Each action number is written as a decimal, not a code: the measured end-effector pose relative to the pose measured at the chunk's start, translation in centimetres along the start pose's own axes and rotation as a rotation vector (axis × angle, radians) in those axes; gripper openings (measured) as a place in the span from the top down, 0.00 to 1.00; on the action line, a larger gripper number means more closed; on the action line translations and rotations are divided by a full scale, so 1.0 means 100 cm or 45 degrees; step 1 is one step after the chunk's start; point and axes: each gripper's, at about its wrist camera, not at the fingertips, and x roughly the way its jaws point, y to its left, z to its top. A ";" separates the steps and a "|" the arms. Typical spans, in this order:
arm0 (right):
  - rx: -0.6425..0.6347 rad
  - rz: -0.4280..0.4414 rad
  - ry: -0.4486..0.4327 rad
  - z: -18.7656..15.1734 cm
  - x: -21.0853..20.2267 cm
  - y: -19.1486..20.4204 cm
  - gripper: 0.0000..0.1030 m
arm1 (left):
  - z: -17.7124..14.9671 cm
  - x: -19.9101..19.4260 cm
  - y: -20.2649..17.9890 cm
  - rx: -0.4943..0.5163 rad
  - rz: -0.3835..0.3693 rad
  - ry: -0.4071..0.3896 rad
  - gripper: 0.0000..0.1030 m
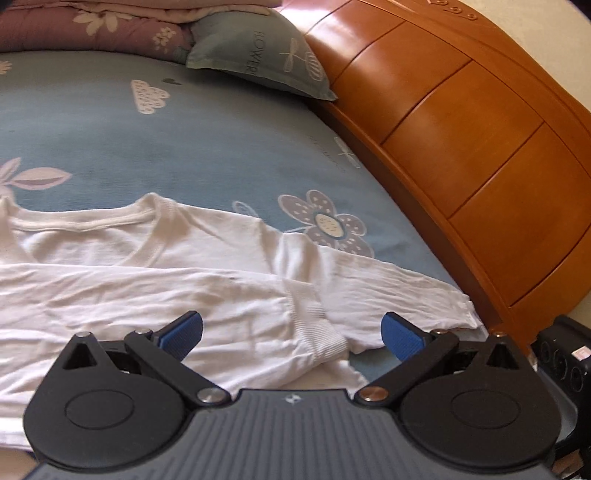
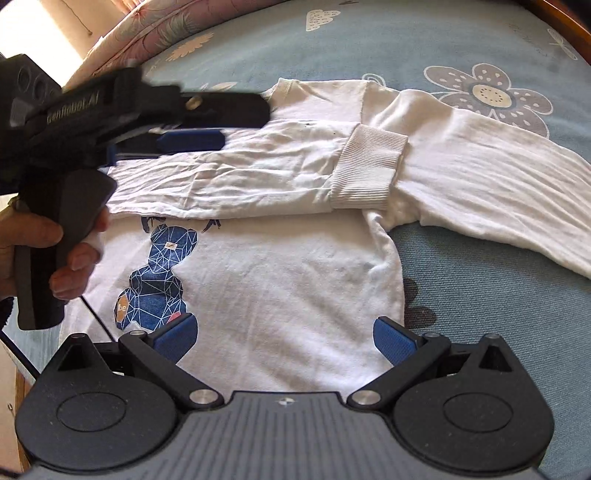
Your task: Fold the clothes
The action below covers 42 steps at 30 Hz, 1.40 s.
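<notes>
A white long-sleeved shirt [image 2: 280, 280] with a blue geometric bear print [image 2: 155, 280] lies flat on the bed. One sleeve is folded across its chest, and that sleeve's ribbed cuff [image 2: 365, 170] rests near the other shoulder. The second sleeve [image 2: 491, 184] stretches out to the right. My left gripper [image 1: 291, 336] hovers open over the folded sleeve, the cuff [image 1: 314, 325] between its blue pads. In the right wrist view the left gripper [image 2: 192, 140], held by a hand, is above the sleeve. My right gripper [image 2: 284, 339] is open above the shirt's lower body, holding nothing.
The bed has a blue sheet [image 1: 184, 147] with flower and cloud prints. A wooden headboard [image 1: 480, 129] runs along the right in the left wrist view. A grey-green pillow [image 1: 258, 51] and a pink floral quilt [image 1: 92, 26] lie at the far end.
</notes>
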 end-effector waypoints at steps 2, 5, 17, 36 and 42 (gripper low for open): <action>-0.011 0.001 -0.004 0.002 0.002 0.003 0.00 | -0.005 -0.014 0.015 0.000 0.097 0.004 0.01; -0.029 0.005 -0.013 0.006 0.004 0.010 0.00 | -0.013 -0.033 0.041 -0.007 0.236 0.018 0.01; -0.126 0.015 0.010 0.029 0.026 0.056 0.00 | -0.046 -0.088 0.128 -0.137 0.545 0.109 0.01; -0.241 0.043 0.074 0.045 0.072 0.147 0.00 | 0.014 -0.095 0.223 -0.430 0.350 -0.085 0.02; -0.206 0.035 0.078 0.053 0.086 0.160 0.00 | 0.038 -0.086 0.263 -0.584 0.095 -0.183 0.02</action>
